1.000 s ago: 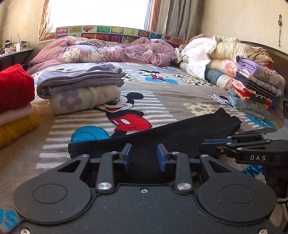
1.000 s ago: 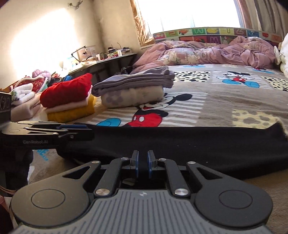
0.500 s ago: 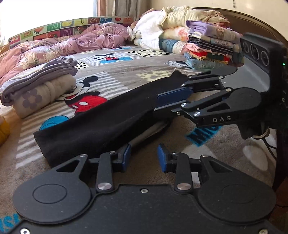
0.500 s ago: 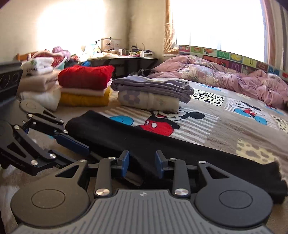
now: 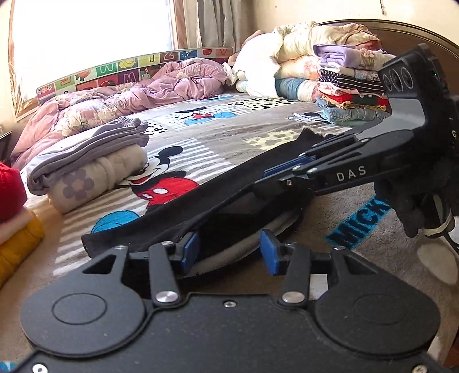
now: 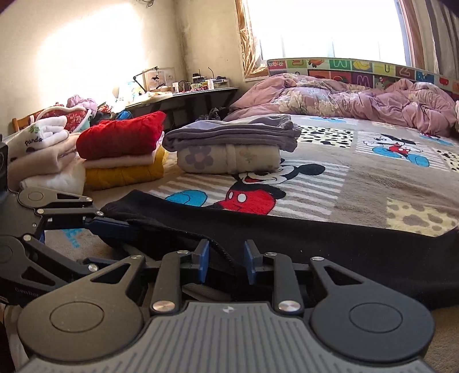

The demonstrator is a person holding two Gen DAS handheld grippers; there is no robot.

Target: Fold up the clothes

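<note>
The black garment [image 5: 160,218] lies as a long narrow band across the near part of the bed, one end by the left claw [image 5: 229,251] and the other trailing off toward the stack of folded clothes [image 5: 352,94] at the headboard side. Its near edge is lifted where the right claw [image 6: 225,262] reaches in. The left claw's jaws are opening, with the dark edge lying between the blue pads [image 5: 190,248] but not pinched. The right claw's jaws are closing around a fold of the black cloth, the pads not yet pressing on it. To do this fold well, I judge both claws should take only the top layer at the same edge, close fully before lifting, and carry the edge over evenly so the band halves without twisting; the thick, limp fabric may sag between the two grips. The bed is covered by a cartoon-mouse blanket [image 6: 358,183], plush enough to drag on the cloth. On it sit a grey and floral folded pile [image 6: 232,146] and a red, pink and yellow pile [image 6: 123,152]; a rumpled lilac duvet [image 6: 358,100] lies under the bright window [image 6: 330,25].
</note>
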